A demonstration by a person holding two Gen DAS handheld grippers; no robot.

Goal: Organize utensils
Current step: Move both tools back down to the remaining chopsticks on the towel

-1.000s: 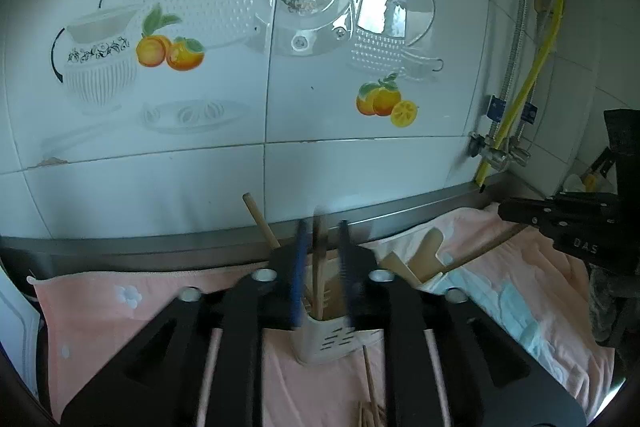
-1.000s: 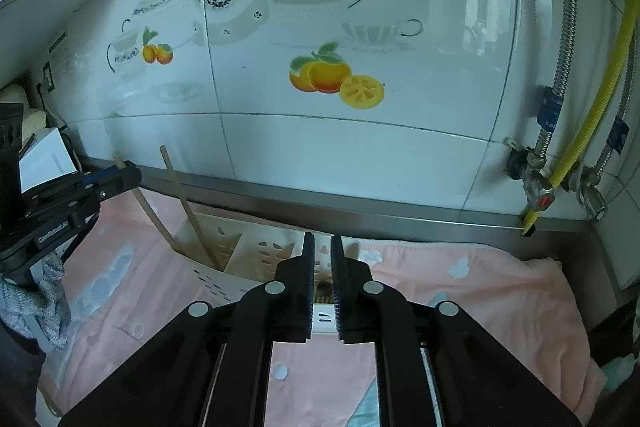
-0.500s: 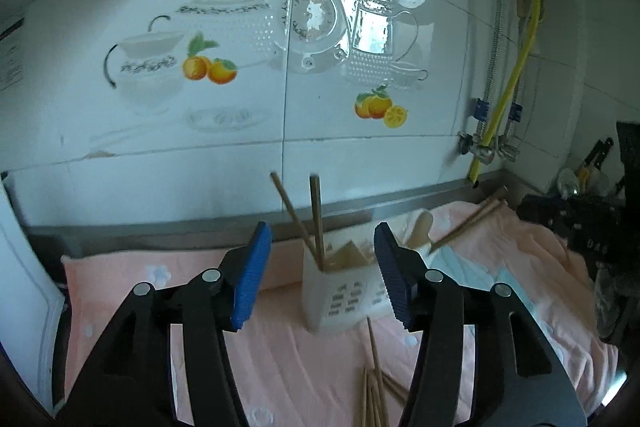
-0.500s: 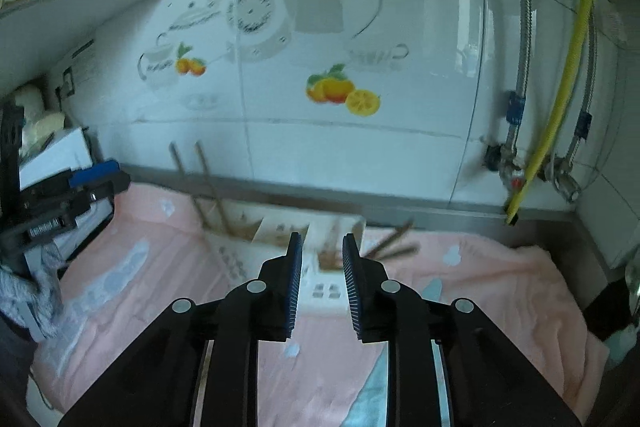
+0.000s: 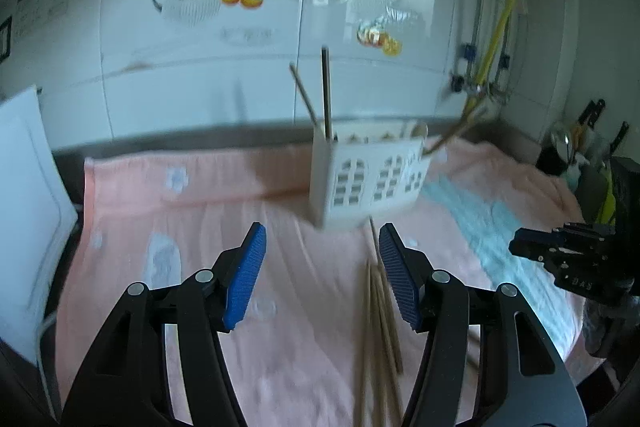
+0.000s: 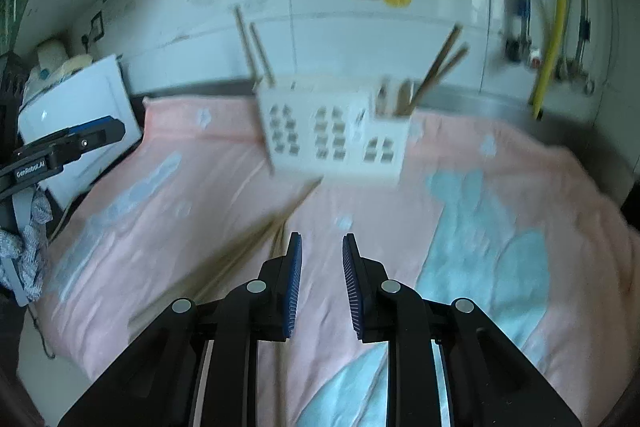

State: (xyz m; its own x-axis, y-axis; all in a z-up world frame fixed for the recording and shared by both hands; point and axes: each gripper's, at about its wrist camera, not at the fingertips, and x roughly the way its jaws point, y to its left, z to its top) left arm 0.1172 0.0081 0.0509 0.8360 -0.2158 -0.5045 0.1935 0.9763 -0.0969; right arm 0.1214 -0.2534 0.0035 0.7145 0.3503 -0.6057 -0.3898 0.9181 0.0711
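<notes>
Both tongs empty, left gripper point(image 5: 320, 269) spread wide, right gripper point(image 6: 322, 283) narrowly parted, one white holder point(image 5: 366, 179) seen at 12 o'clock, four chopsticks point(image 6: 442, 63) held upright inside.

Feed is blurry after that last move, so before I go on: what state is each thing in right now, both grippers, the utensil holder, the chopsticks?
left gripper: open wide, empty.
right gripper: open a little, empty.
utensil holder: upright on the pink towel, free of both grippers.
chopsticks in holder: standing, leaning out at both ends.
loose chopsticks: lying flat on the towel in front of the holder.
</notes>
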